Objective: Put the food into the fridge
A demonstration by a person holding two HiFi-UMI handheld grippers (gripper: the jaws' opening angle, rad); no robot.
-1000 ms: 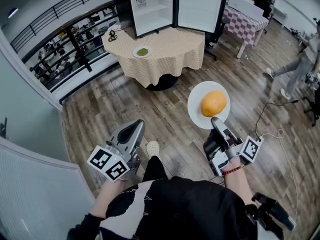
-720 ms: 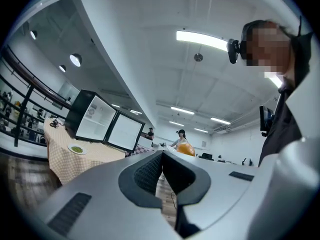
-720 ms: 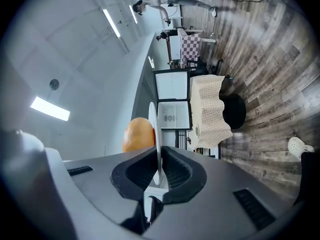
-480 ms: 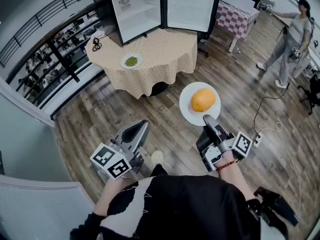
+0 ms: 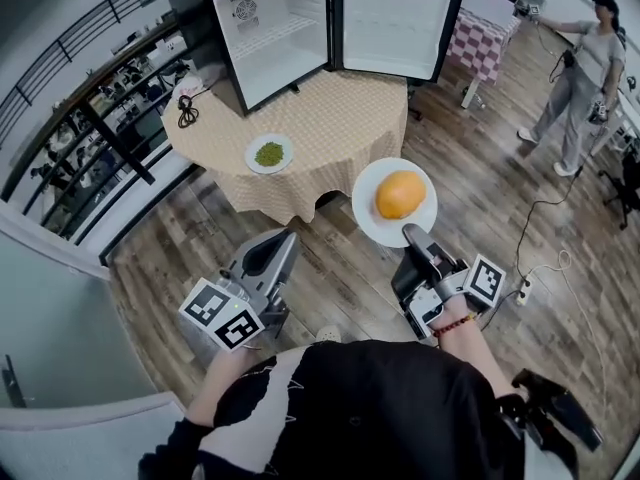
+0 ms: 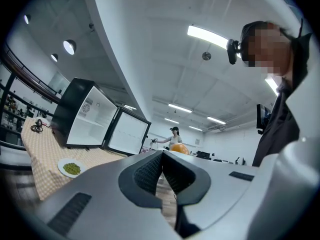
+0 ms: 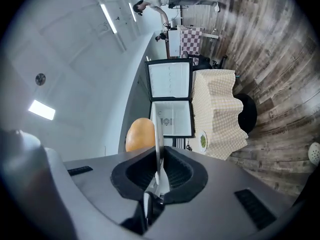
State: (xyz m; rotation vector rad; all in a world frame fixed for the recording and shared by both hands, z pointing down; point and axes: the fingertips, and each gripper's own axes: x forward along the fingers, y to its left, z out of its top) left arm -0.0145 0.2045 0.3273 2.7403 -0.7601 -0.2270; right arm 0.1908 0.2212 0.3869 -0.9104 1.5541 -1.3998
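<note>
Right gripper, held out level before the body, pinches the rim of the white plate carrying orange food, perhaps a mango; left gripper points level beside it, jaws together, empty

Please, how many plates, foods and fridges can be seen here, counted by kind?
Plates: 2, the held plate and the table plate
Foods: 2, the orange food and the green food
Fridge: 1
Total: 5

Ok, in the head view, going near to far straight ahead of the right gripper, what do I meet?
right gripper → white plate carrying orange food → round table → open fridge
</note>
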